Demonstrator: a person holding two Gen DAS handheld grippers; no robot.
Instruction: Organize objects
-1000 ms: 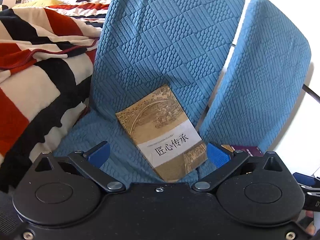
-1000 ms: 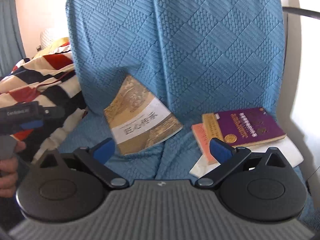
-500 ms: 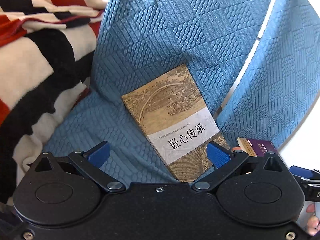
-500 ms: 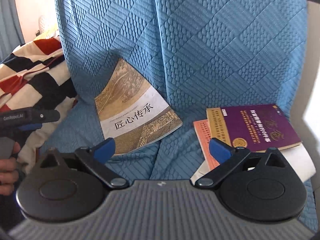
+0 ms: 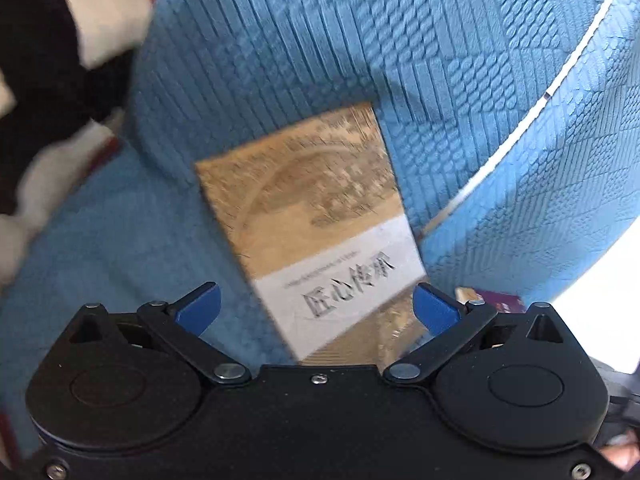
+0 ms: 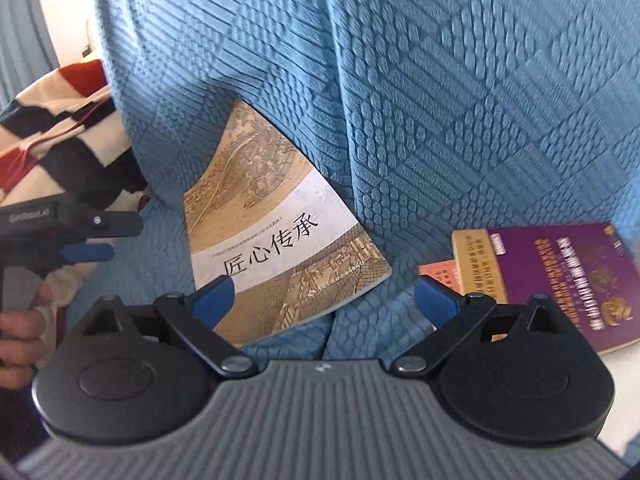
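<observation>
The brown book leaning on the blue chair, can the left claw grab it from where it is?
Probably yes. The left claw is open, and the brown book lies straight ahead between its fingers with nothing in front. It leans on the blue chair, its near edge free.

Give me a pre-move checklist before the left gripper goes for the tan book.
1. Left gripper open: ok, jaws spread wide.
2. Tan book lined up: ok, it sits between the blue fingers in the left wrist view.
3. Book free to lift: cannot tell, its far end leans against the blue chair cover.
4. Right gripper empty: ok, open.
5. Destination ready: ok, purple book lies flat on the seat, stacked on an orange book.
6. Image sharpness: not ok, left wrist view is blurred.
</observation>
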